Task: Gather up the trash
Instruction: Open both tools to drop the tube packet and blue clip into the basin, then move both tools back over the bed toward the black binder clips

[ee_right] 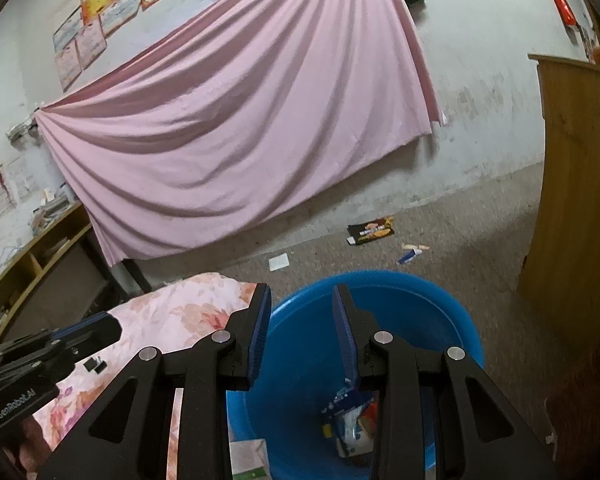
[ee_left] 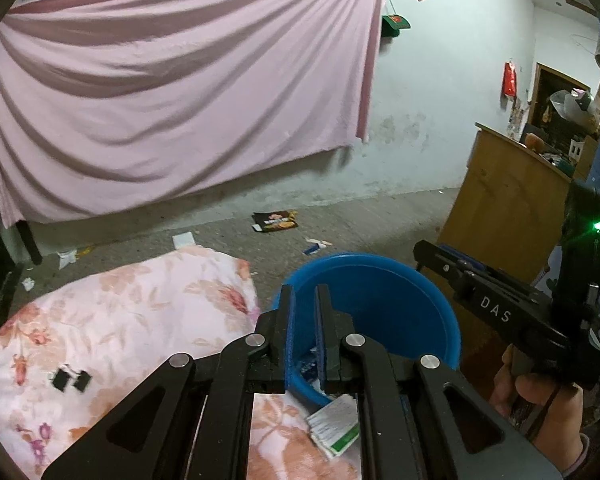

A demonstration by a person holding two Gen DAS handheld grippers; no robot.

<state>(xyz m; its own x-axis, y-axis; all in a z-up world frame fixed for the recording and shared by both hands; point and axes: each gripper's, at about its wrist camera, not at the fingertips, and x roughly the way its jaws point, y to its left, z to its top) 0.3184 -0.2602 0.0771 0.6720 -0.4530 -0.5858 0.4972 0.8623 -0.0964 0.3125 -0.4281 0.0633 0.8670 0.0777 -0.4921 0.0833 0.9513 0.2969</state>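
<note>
A blue plastic basin (ee_left: 400, 300) (ee_right: 420, 320) stands on the floor beside a floral quilt (ee_left: 120, 320) (ee_right: 188, 308). Several wrappers (ee_right: 352, 424) lie in its bottom. My left gripper (ee_left: 305, 296) hovers over the basin's near rim, its jaws a narrow gap apart and empty. My right gripper (ee_right: 300, 296) hangs above the basin, open and empty; it also shows at the right of the left wrist view (ee_left: 424, 248). A white and green packet (ee_left: 334, 426) (ee_right: 248, 460) lies on the quilt by the basin. Two black binder clips (ee_left: 71, 379) (ee_right: 95, 365) lie on the quilt.
More litter lies on the concrete floor: a black snack bag (ee_left: 275, 221) (ee_right: 371, 231), a blue and white tube (ee_left: 316, 246) (ee_right: 410, 255), white paper (ee_left: 184, 239) (ee_right: 279, 261). A pink sheet (ee_left: 172, 100) hangs on the wall. A wooden cabinet (ee_left: 500, 208) (ee_right: 576, 184) stands right.
</note>
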